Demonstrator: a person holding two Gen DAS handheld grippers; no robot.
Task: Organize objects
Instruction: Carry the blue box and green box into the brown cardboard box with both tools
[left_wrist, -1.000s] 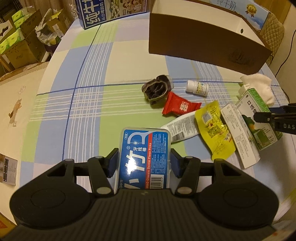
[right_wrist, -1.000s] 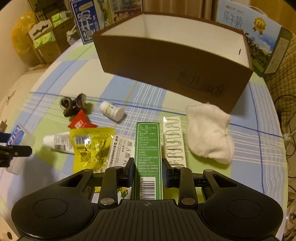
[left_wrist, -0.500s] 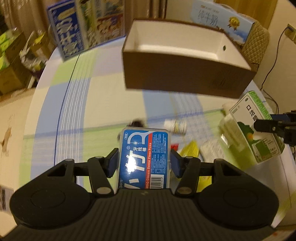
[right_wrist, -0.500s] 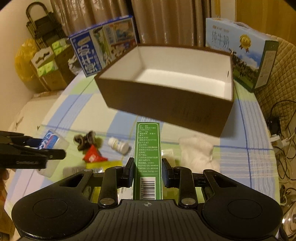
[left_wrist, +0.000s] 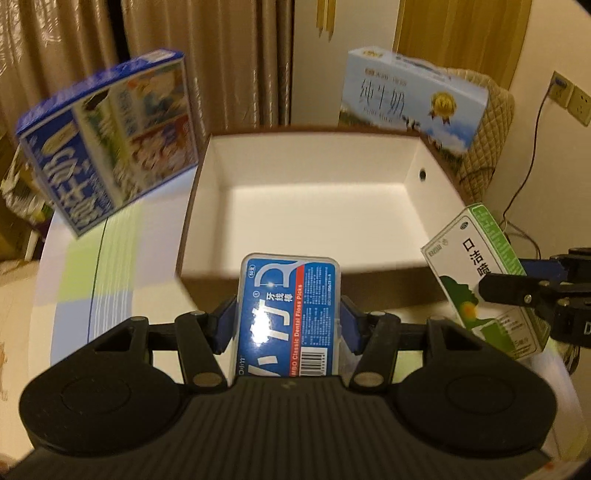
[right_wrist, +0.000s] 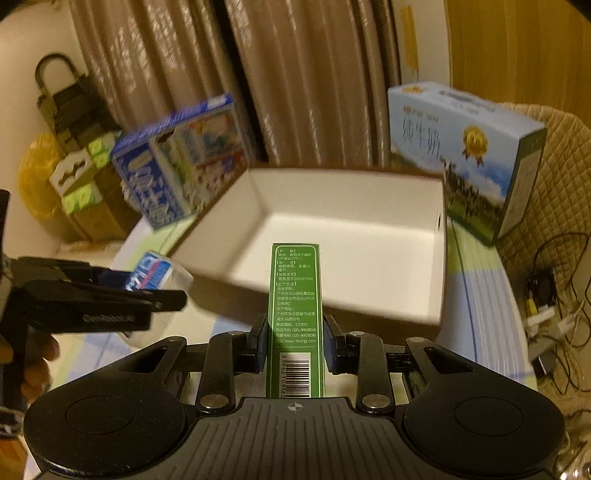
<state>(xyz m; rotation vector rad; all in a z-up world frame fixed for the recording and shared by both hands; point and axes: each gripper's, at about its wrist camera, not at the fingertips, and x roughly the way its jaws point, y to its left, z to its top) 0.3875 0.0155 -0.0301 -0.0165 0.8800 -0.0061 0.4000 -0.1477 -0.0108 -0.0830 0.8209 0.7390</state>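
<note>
The left gripper (left_wrist: 288, 321) clamps a blue floss-pick case (left_wrist: 287, 317), held over the near wall of the open brown box (left_wrist: 314, 199) on the checked surface (left_wrist: 99, 266). The right gripper (right_wrist: 294, 339) pinches a narrow green carton (right_wrist: 295, 321) before the same box. Only the left view shows the carton's white front face; only the right view shows a hand (right_wrist: 35, 365) under the left gripper and cables beside the surface.

Blue floss pick case (left_wrist: 288, 317) and slim green carton (right_wrist: 296, 317) both up in the air, right before the open white-lined box (left_wrist: 317, 206).
</note>
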